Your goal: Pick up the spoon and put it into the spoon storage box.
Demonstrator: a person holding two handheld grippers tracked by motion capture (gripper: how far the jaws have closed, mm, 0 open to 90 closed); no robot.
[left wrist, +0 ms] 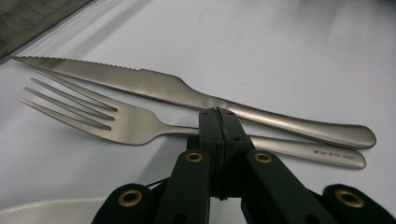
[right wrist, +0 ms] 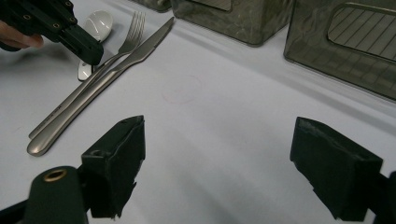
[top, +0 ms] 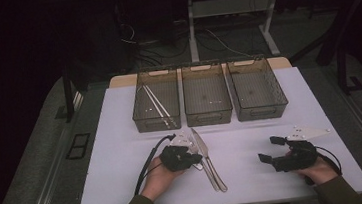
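Observation:
A steel knife [top: 200,143] and a steel fork [top: 211,176] lie side by side in the middle of the white table, heads toward the bins. In the left gripper view the fork [left wrist: 126,126] lies in front of the knife [left wrist: 187,93]. My left gripper [top: 199,158] is shut, its joined tips [left wrist: 219,114] over the fork's neck with nothing between them. Whether the tips touch the fork I cannot tell. The right gripper view has it [right wrist: 87,49] above both handles. My right gripper [top: 270,149] rests open to the right, its jaws [right wrist: 224,140] wide apart over bare table.
Three smoky see-through bins stand in a row at the back: the left bin [top: 157,126] holds white chopsticks [top: 157,102], while the middle bin [top: 209,120] and right bin [top: 263,114] look empty. A white spoon [right wrist: 97,22] lies beside the fork's head.

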